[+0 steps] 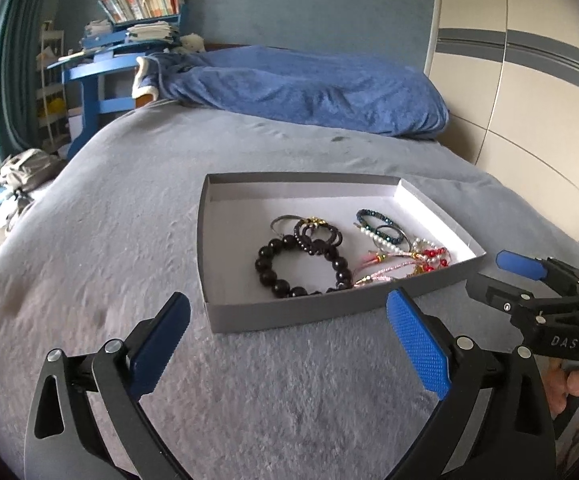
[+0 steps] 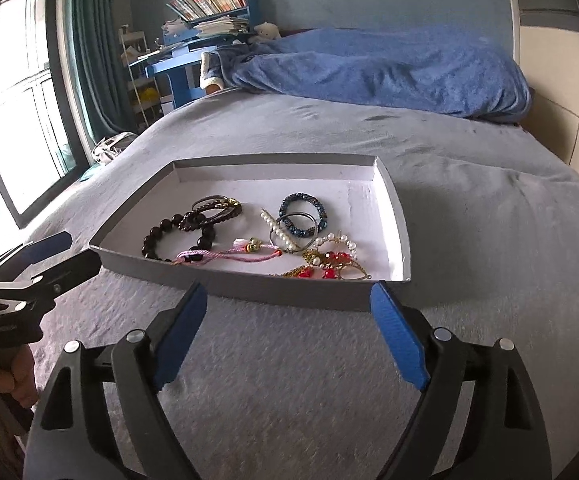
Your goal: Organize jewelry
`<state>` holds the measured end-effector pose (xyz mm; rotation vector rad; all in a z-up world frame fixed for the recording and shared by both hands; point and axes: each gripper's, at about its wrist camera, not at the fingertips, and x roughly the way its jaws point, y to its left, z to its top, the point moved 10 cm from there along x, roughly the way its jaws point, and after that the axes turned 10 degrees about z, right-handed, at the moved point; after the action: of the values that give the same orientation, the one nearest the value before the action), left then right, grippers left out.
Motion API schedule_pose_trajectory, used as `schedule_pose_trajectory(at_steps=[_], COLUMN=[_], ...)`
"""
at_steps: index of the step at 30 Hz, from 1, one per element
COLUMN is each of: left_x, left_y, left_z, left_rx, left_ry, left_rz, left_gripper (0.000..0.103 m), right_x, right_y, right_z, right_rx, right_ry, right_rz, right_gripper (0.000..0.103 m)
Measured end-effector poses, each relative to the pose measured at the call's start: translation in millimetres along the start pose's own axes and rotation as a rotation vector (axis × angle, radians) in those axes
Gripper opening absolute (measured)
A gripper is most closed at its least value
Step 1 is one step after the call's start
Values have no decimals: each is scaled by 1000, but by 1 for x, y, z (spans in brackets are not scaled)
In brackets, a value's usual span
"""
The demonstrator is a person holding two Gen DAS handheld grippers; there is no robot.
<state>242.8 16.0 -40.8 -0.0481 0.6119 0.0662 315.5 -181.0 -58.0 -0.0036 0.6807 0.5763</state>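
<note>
A shallow grey box (image 1: pixel 225 322) (image 2: pixel 225 286) with a white inside lies on the bed. In it are a black bead bracelet (image 1: pixel 301 266) (image 2: pixel 177 236), a blue bead bracelet (image 1: pixel 379 224) (image 2: pixel 303 210), a pearl strand (image 2: pixel 277 230), a pink cord bracelet (image 1: pixel 373 270) (image 2: pixel 229 256) and red bead jewelry (image 1: pixel 433 258) (image 2: pixel 331 266). My left gripper (image 1: pixel 287 316) is open and empty, just short of the box's near wall. My right gripper (image 2: pixel 289 300) is open and empty, also at the near wall. The right gripper also shows in the left wrist view (image 1: pixel 489 270), and the left gripper in the right wrist view (image 2: pixel 79 250).
The grey bed cover (image 1: pixel 129 220) (image 2: pixel 489 240) spreads around the box. A crumpled blue blanket (image 1: pixel 309 88) (image 2: pixel 389 68) lies at the far end. A blue desk with books (image 1: pixel 129 32) (image 2: pixel 205 20) stands beyond. A window (image 2: pixel 13 100) is at left, a wardrobe (image 1: pixel 529 80) at right.
</note>
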Motion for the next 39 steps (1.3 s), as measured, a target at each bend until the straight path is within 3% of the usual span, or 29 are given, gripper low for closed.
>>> schedule_pose_trajectory(at_steps=[12,23,30,39], left_x=[-5,-12,-26,-28], left_y=[-3,-1,1,2], left_z=[-8,-9,-6,-6], left_rx=[28,12,8,13], left_ry=[-23,-38,-98,-95], left_rz=[33,27,52,53], left_gripper=[98,98,98,98], right_x=[-11,-23,-30,-34], right_y=[-4,-6,3,8], right_z=[-13,-17,-17,-15], right_rx=[4,11,-38,-56], right_ry=[-39,-77,-109,-128], right_rz=[-20,-21,-37,-41], right_gripper=[93,95,97,98])
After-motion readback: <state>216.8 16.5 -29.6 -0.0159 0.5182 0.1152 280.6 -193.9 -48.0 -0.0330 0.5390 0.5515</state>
